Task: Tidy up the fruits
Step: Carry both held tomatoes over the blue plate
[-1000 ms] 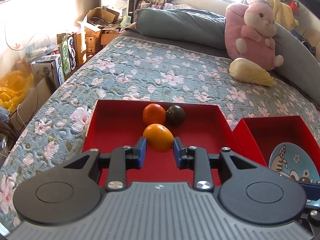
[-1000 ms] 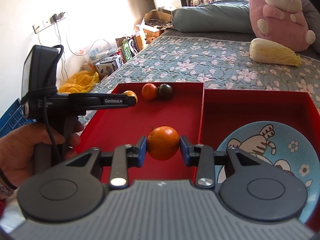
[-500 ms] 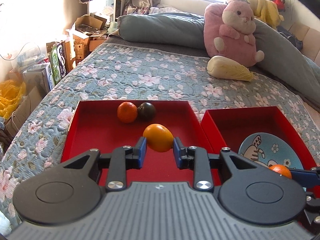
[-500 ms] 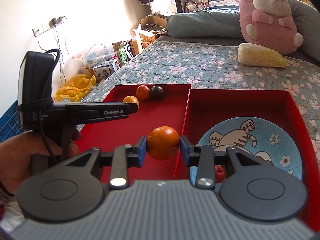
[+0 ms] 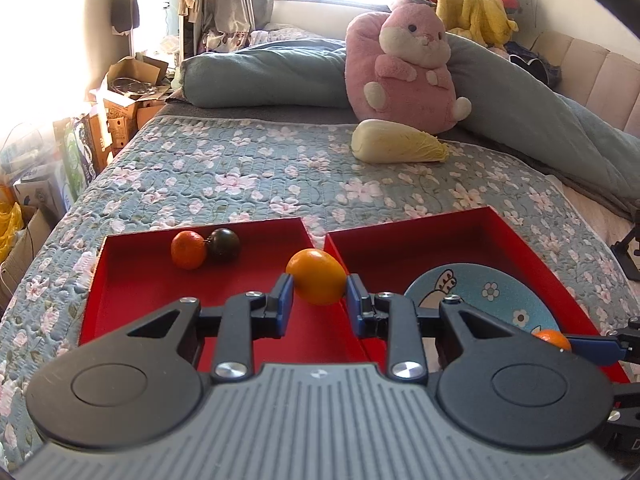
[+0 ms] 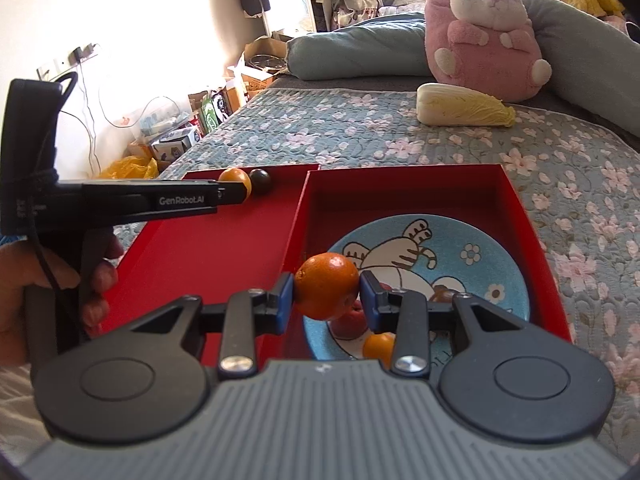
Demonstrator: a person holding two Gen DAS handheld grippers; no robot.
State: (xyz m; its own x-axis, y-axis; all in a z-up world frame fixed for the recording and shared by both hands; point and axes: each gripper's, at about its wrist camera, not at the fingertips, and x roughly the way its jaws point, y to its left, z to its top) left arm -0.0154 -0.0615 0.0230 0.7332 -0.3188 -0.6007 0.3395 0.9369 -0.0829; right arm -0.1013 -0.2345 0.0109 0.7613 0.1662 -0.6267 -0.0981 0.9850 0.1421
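Left gripper (image 5: 316, 298): jaws pinching yellow-orange fruit (image 5: 316, 282) above left red tray (image 5: 132, 280). Right gripper (image 6: 327, 300): jaws pinching orange (image 6: 326, 284) over blue cartoon plate (image 6: 492, 264).

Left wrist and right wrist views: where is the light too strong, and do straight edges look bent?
Left wrist view: the window side at upper left is blown out white; the red rectangular cardboard tray shows bowed edges. Right wrist view: the white wall glares, washing out detail; the second red tray curves likewise.
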